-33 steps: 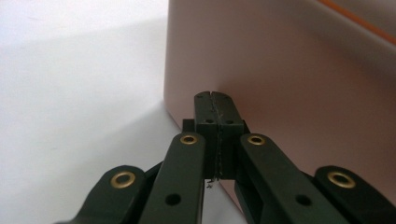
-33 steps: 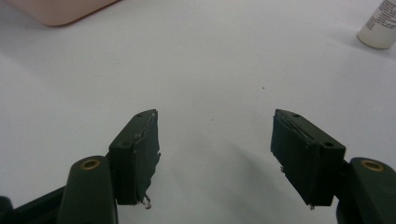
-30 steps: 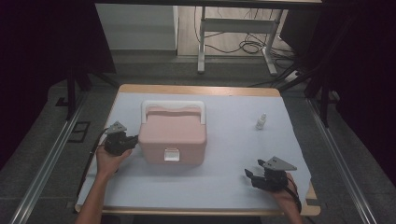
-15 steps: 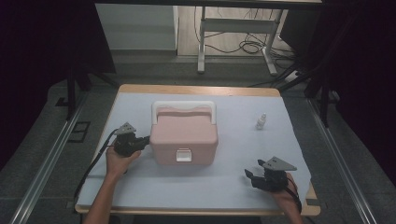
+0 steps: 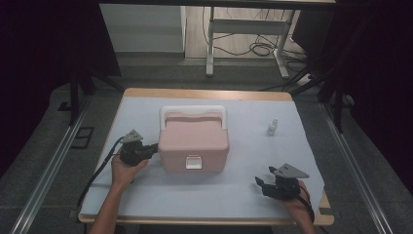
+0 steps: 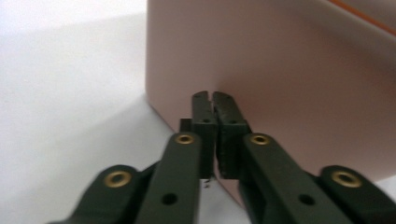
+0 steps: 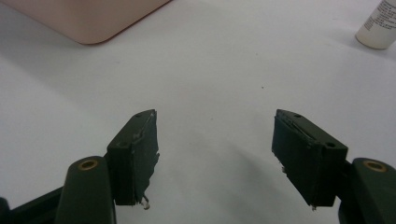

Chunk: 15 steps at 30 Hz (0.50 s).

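Note:
A pink lidded box (image 5: 194,141) with a white handle and a front latch stands mid-table. My left gripper (image 5: 155,147) lies level at its left side. In the left gripper view the tips (image 6: 213,95) reach the box's pink wall (image 6: 289,70). Its jaws have just been opening a hair: only a thin slit shows at the tips, and nothing is between them. My right gripper (image 5: 260,184) rests near the front right of the table, open and holding nothing (image 7: 215,116). A corner of the box (image 7: 84,18) shows beyond it.
A small white bottle (image 5: 272,127) stands upright at the right of the box, also top right in the right gripper view (image 7: 378,23). A white mat (image 5: 234,200) covers the wooden table. Metal rails run along both sides of the floor.
The pink box has slid to the right across the mat, with my left gripper following at its left side. The right gripper has stayed put.

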Each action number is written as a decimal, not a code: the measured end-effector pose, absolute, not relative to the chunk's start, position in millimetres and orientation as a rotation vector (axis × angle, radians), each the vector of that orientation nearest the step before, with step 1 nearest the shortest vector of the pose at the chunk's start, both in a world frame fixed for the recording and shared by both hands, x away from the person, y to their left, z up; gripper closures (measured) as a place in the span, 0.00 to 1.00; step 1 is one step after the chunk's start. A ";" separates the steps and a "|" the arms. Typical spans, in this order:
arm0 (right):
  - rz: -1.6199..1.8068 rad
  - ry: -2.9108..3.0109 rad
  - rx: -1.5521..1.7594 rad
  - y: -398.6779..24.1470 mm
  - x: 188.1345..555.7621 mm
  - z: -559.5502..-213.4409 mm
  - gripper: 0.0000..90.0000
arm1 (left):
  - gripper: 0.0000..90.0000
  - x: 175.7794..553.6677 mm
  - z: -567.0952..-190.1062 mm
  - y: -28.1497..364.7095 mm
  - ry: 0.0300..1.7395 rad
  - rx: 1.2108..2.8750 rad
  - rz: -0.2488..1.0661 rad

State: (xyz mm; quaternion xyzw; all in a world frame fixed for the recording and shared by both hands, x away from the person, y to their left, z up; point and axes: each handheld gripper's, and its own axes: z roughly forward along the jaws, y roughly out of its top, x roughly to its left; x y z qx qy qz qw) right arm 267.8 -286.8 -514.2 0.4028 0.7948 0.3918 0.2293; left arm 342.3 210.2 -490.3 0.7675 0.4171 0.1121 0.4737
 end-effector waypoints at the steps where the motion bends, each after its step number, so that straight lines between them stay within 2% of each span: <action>1: 1.077 2.185 1.110 -287.1 267.7 -514.0 0.35 | 0.90 341.8 -489.3 212.3 1.027 1.879 0.296; 5: 1.086 2.176 1.116 -288.9 267.6 -512.9 0.35 | 0.84 334.8 -482.7 223.7 1.029 1.868 0.333; 9: 1.070 2.170 1.140 -289.7 268.5 -513.4 0.35 | 0.73 322.7 -478.4 231.2 1.022 1.876 0.369; 15: 1.077 2.162 1.143 -290.4 268.4 -512.8 0.35 | 0.66 307.4 -482.7 243.7 1.032 1.827 0.351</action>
